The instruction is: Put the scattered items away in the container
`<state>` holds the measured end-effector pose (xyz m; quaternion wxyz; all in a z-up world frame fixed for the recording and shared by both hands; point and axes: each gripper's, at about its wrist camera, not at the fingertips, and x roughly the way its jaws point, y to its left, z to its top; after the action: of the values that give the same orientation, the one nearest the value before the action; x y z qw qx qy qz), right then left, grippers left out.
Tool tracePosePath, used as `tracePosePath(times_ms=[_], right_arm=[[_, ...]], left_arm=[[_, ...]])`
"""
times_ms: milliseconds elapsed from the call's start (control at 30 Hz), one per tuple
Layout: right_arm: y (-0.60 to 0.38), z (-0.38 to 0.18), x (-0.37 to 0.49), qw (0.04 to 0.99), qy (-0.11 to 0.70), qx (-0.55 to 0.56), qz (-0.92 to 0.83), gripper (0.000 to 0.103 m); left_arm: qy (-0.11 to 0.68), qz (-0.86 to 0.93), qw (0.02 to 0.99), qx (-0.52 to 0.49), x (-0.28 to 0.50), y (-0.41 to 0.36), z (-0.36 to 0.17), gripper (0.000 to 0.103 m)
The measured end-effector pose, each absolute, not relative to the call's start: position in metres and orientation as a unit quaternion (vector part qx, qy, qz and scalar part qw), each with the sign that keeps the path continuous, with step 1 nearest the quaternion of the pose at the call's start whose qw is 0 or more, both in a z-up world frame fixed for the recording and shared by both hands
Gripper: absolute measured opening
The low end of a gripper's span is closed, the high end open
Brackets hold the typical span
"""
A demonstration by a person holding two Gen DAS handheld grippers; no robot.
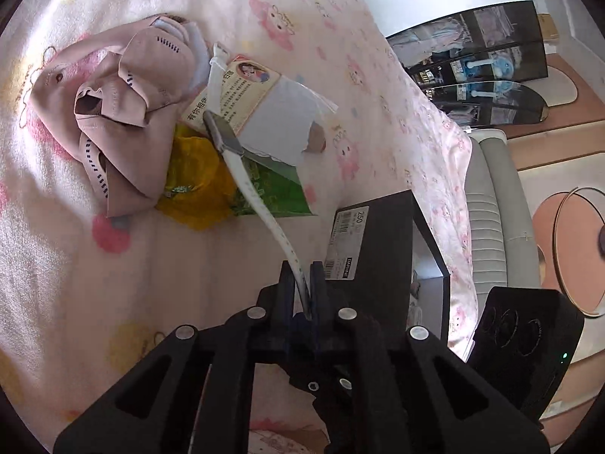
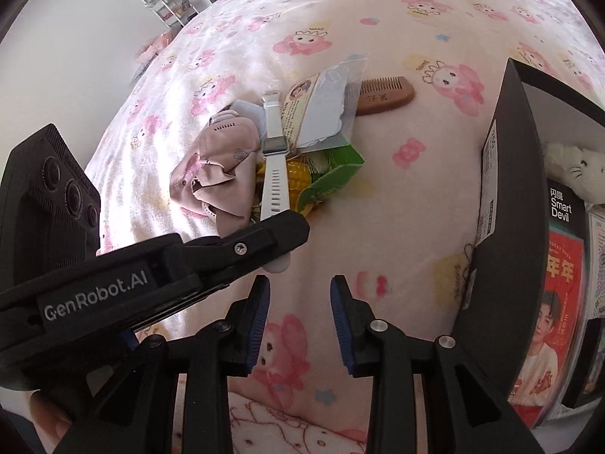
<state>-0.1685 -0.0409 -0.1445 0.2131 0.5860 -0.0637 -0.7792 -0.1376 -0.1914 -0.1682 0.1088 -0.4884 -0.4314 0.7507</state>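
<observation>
Now the left tool (image 1: pixel 302 276) pinches the white watch (image 1: pixel 242 166) by its strap end, its length seemingly trailing away from the black box (image 1: pixel 382 242) alongside, while the right tool (image 2: pixel 300 291) gapes empty.

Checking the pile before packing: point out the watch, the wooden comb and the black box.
watch (image 2: pixel 275 146), right wrist view, on its grey face.
wooden comb (image 2: pixel 382 95), right wrist view, on its spine.
black box (image 1: pixel 382 234), left wrist view, on its dark outer wall.

The bed (image 2: pixel 378 204) had a pink cartoon blanket; a pink cloth (image 2: pixel 211 178), snack packets (image 2: pixel 325 178), comb (image 2: pixel 382 95) and black box (image 2: pixel 503 196) sat on it.
</observation>
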Motion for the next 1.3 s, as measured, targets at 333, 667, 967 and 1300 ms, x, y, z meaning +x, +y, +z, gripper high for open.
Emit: tracePosePath(times_ms=[333, 667, 967, 1300], right_arm=[[-0.051, -0.155, -0.174, 0.215, -0.058, 0.595, -0.772, 0.033], [-0.080, -0.209, -0.207, 0.239, -0.072, 0.628, -0.737, 0.013], [-0.065, -0.171, -0.160, 0.256, -0.047, 0.589, -0.765, 0.013], [-0.056, -0.176, -0.147, 0.249, -0.034, 0.610, -0.751, 0.013]], left_arm=[[-0.576, 0.691, 0.001, -0.437, -0.115, -0.249, -0.199, 0.046], [-0.544, 0.696, -0.081, -0.461, -0.121, -0.252, -0.212, 0.039], [-0.555, 0.700, -0.075, -0.444, -0.119, -0.255, -0.212, 0.039], [-0.543, 0.675, 0.007, -0.499, -0.147, -0.223, -0.223, 0.030]])
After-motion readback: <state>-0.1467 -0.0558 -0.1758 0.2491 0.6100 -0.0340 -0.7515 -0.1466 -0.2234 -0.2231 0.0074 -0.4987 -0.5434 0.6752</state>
